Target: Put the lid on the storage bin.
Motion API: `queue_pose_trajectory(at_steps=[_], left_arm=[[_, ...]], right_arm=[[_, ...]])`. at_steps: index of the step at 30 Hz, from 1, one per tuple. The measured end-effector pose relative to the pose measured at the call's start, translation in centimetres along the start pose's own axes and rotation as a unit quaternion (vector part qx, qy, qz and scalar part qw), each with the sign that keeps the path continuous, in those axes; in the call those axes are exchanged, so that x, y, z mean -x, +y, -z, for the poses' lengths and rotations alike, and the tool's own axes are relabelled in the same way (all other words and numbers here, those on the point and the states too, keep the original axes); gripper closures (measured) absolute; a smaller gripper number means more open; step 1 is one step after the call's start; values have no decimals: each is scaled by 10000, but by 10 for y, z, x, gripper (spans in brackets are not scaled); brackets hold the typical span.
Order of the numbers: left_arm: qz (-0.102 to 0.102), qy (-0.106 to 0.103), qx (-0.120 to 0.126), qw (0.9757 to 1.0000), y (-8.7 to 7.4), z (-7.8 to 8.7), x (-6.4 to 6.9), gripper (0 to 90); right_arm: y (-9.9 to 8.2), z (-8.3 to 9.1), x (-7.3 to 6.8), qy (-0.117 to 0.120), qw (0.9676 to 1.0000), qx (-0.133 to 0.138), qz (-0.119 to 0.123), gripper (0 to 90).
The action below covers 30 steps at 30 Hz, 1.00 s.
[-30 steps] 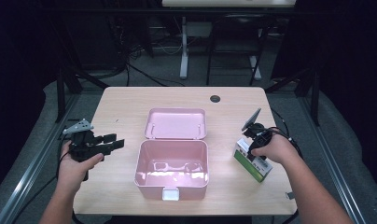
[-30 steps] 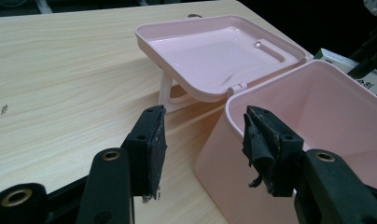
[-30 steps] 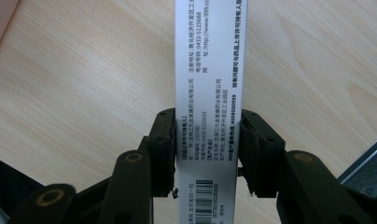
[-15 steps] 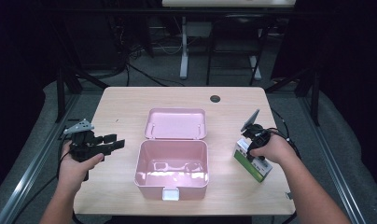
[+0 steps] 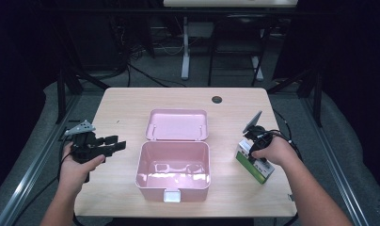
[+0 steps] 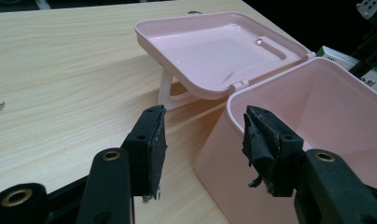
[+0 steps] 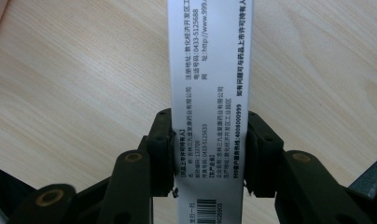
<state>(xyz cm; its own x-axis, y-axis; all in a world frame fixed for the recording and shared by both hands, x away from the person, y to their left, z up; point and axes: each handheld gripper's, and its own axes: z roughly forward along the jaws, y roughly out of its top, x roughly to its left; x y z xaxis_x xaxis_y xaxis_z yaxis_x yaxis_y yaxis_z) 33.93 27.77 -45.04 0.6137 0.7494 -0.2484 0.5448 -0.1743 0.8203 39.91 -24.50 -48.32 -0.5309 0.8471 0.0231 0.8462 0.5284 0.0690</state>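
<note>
Because the small box (image 7: 210, 93) is a printed carton of thin card, white on the narrow face with a green side showing in the high view (image 5: 255, 165), it looks light and a little crushable, stiff along its edges but likely to dent across its broad panels if squeezed hard; the sensible place to take it is across the narrow white face near one end, which is just where the right gripper (image 7: 209, 154) has it. In the right gripper view the two black jaws stand part-way closed with their pads against the long edges of that face, so the carton is pinched between them and runs straight out ahead of the tool over the wooden table (image 5: 131, 108). From above, it sits at the table's right side, under the person's right hand, well apart from the pink case (image 5: 173, 170), whose tub stands open at the middle with its lid (image 5: 177, 125) laid back behind it. The left gripper (image 6: 203, 140) hovers at the left of the tub, jaws spread wide and holding nothing, the tub's near corner just beyond them.
</note>
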Motion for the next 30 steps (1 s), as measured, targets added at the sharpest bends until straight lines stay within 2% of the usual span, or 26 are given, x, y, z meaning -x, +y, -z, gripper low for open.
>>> queue_pose_trajectory(at_steps=[16, 22, 30], left_arm=[[2, -7, -18, 10000, 0, 1, -1, 487], [4, -6, -23, 10000, 0, 1, -1, 487], [9, 9, 14, 10000, 0, 2, -1, 487]], right_arm=[[2, 6, -5, -44, 9999, -27, 143, 614], [1, 17, -10, -67, 9996, -44, 262, 614], [1, 30, -14, -113, 9995, -25, 303, 613]])
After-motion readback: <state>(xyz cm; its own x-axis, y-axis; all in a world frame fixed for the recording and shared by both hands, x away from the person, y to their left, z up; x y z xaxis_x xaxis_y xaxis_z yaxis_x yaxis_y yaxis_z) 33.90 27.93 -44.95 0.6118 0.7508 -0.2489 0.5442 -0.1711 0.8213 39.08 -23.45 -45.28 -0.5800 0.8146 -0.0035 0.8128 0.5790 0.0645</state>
